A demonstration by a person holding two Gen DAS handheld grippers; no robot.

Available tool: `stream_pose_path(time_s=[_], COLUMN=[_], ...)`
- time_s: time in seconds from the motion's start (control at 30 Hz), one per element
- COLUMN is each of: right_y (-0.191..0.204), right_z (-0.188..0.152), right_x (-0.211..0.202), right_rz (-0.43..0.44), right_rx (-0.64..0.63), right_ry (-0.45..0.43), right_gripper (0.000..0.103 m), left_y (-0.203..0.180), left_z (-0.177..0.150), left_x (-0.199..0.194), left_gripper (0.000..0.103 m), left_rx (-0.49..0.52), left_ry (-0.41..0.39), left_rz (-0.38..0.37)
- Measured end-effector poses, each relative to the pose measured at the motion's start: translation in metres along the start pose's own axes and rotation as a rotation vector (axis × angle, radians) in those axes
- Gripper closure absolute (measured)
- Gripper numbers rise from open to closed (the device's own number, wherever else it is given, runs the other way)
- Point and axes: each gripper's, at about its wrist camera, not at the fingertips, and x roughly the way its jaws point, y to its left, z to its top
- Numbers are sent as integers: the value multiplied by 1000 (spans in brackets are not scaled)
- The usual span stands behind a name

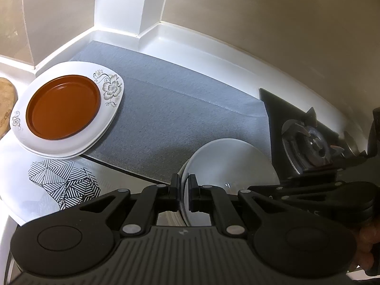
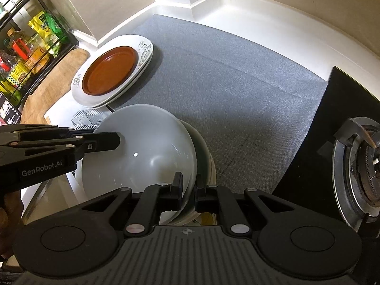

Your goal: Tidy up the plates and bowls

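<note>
A brown round plate (image 1: 63, 106) sits on stacked white floral plates (image 1: 111, 90) at the left end of the grey mat; both show in the right wrist view too, the brown plate (image 2: 110, 70) on the white plates (image 2: 144, 47). My left gripper (image 1: 183, 190) is shut on the rim of a white bowl (image 1: 228, 163). My right gripper (image 2: 188, 187) is shut on the opposite rim of the same bowl (image 2: 147, 147), which rests in other stacked bowls (image 2: 209, 163). The left gripper (image 2: 114, 140) enters from the left.
A grey mat (image 2: 237, 71) covers the white counter. A black gas hob with a burner (image 2: 361, 168) is at the right. A patterned white board (image 1: 61, 185) lies front left. A wooden board (image 2: 59, 71) and a shelf of packets (image 2: 30, 45) stand at the left.
</note>
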Motion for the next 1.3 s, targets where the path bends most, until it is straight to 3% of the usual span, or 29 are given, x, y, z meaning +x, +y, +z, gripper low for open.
stream_pose_path(time_s=[1.3], right_y=[5], right_z=[0], right_x=[6], right_rz=[-60], right_rx=[28], right_ry=[-25], right_gripper=[92], left_y=[7], left_z=[-3], left_x=[6], left_gripper=[97], left_rx=[-51], left_ry=[24], left_rz=[-22])
